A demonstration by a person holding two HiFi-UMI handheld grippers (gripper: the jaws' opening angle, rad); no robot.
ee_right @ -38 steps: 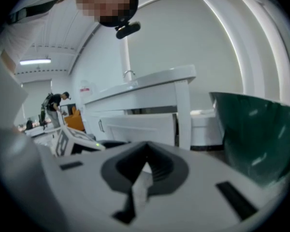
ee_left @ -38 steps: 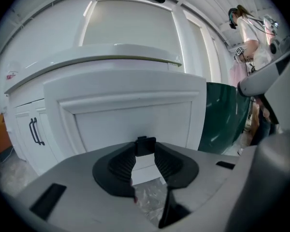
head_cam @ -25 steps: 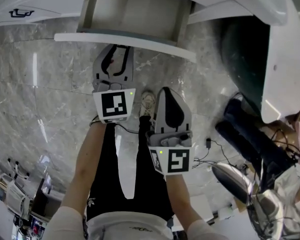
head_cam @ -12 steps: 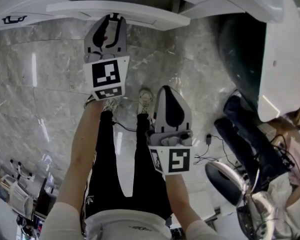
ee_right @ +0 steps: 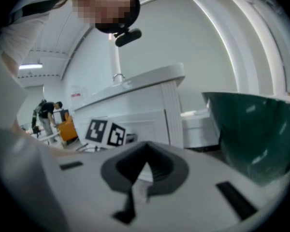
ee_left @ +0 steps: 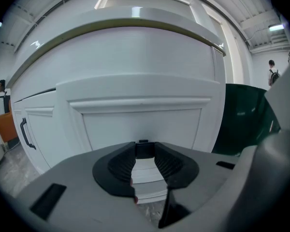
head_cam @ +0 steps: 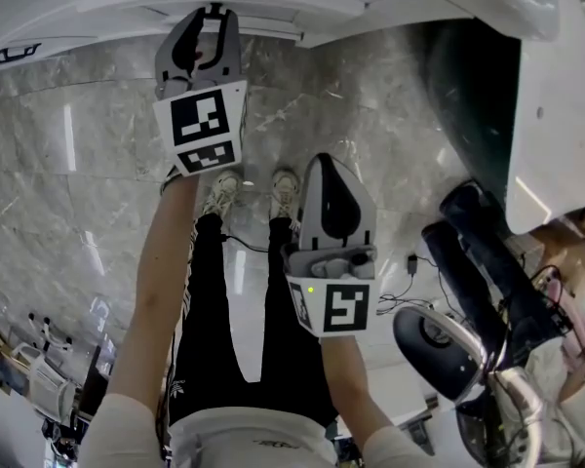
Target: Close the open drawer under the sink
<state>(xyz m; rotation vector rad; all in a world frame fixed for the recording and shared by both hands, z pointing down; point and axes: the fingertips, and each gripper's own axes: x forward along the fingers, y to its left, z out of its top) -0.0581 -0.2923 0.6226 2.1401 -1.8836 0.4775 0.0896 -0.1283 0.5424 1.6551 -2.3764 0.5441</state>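
Press L gripper (head_cam: pixel 211 18), fingers spread w/ nothing between, square on drawer front (ee_left: pixel 140 124) at top centre of head view; push straight till flush w/ cabinet (ee_left: pixel 53 129). Leave R gripper (head_cam: pixel 330 164), fingers pressed together, mid-frame.

Floor (head_cam: pixel 97 164): grey marble tile, glossy, w/ light streaks. Shoes (head_cam: pixel 286 195) stand on it side by side, approx mid-frame. Just R of shoes, a bit lower: small corded plug (head_cam: pixel 410 261), lying loose. Further R & up: dark green bin (head_cam: pixel 468 96). Above shoes: white cabinet (head_cam: pixel 273 8). Far lower L of shoes: clutter, too small to tell.
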